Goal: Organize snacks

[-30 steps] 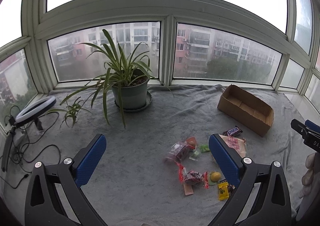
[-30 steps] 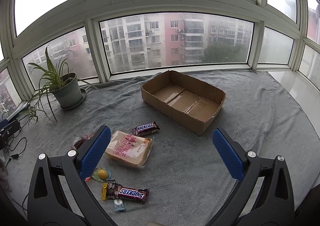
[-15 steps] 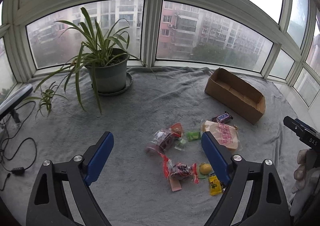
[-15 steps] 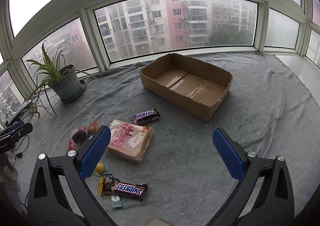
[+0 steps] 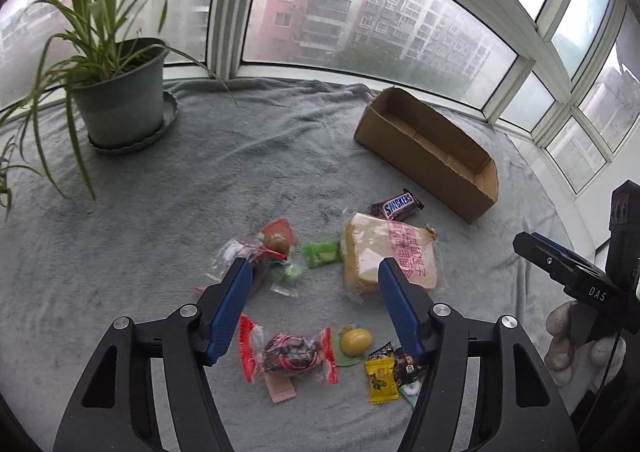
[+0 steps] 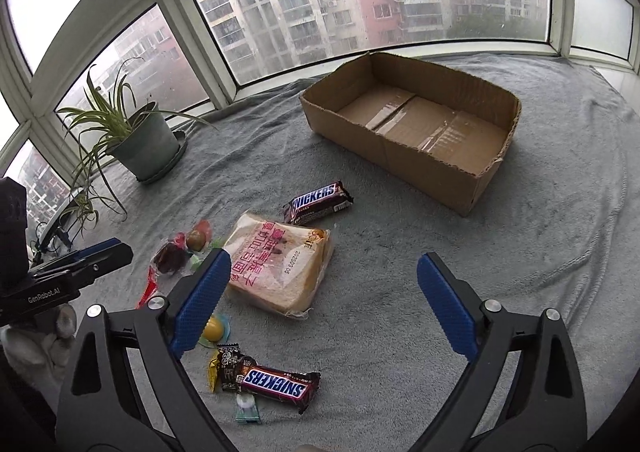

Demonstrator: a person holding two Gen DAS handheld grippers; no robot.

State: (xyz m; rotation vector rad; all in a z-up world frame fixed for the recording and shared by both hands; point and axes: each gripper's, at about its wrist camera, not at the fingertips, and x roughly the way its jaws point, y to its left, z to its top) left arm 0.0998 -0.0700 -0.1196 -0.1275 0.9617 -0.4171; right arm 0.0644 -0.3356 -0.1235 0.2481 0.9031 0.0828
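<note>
Snacks lie scattered on the grey blanket. A wrapped bread slice (image 5: 390, 258) (image 6: 278, 266) lies in the middle, a Snickers bar (image 5: 397, 205) (image 6: 318, 202) just beyond it, and a second Snickers bar (image 6: 278, 382) nearer. Small candies include a red-wrapped one (image 5: 288, 352), a yellow ball (image 5: 355, 340) (image 6: 213, 329), a green one (image 5: 322, 253) and a yellow packet (image 5: 382, 379). An empty cardboard box (image 5: 430, 154) (image 6: 416, 128) stands beyond them. My left gripper (image 5: 314, 272) is open and empty above the candies. My right gripper (image 6: 324, 266) is open and empty above the blanket, right of the bread.
A potted spider plant (image 5: 120, 92) (image 6: 140, 140) stands at the far left on a saucer. Windows ring the far side. The right gripper shows in the left wrist view (image 5: 576, 276); the left gripper shows in the right wrist view (image 6: 68, 272).
Both grippers have moved forward and down toward the snacks, which now look larger. The left gripper's jaws have narrowed a little. Nothing has been picked up.
</note>
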